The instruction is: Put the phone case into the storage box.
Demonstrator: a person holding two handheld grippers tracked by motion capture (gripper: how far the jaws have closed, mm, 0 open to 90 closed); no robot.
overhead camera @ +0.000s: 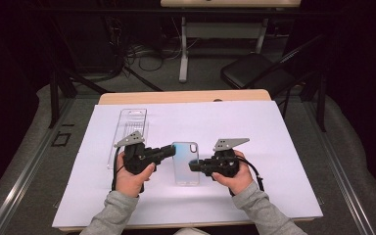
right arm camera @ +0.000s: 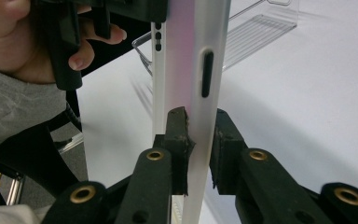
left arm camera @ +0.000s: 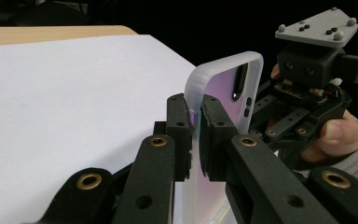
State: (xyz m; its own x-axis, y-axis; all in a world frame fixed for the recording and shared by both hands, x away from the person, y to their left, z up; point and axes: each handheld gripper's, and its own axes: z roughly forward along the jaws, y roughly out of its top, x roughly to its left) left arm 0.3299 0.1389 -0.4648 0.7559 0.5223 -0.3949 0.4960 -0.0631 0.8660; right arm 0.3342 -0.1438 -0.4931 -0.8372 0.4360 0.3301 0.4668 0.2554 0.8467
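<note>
Gripping a translucent phone case (overhead camera: 185,163) from opposite sides, the left hand-held gripper (overhead camera: 173,149) and the right hand-held gripper (overhead camera: 193,165) each have their jaws closed on one long edge. The left gripper view shows the case (left arm camera: 216,84) clamped near its camera cut-out; the right gripper view shows the case (right arm camera: 193,65) pinched below a side slot. It sits over the middle of the white worktop (overhead camera: 274,147), near a clear plastic tray (overhead camera: 129,128) lying at the left.

R claw (right arm camera: 198,140) on phone case (right arm camera: 193,56)
</note>
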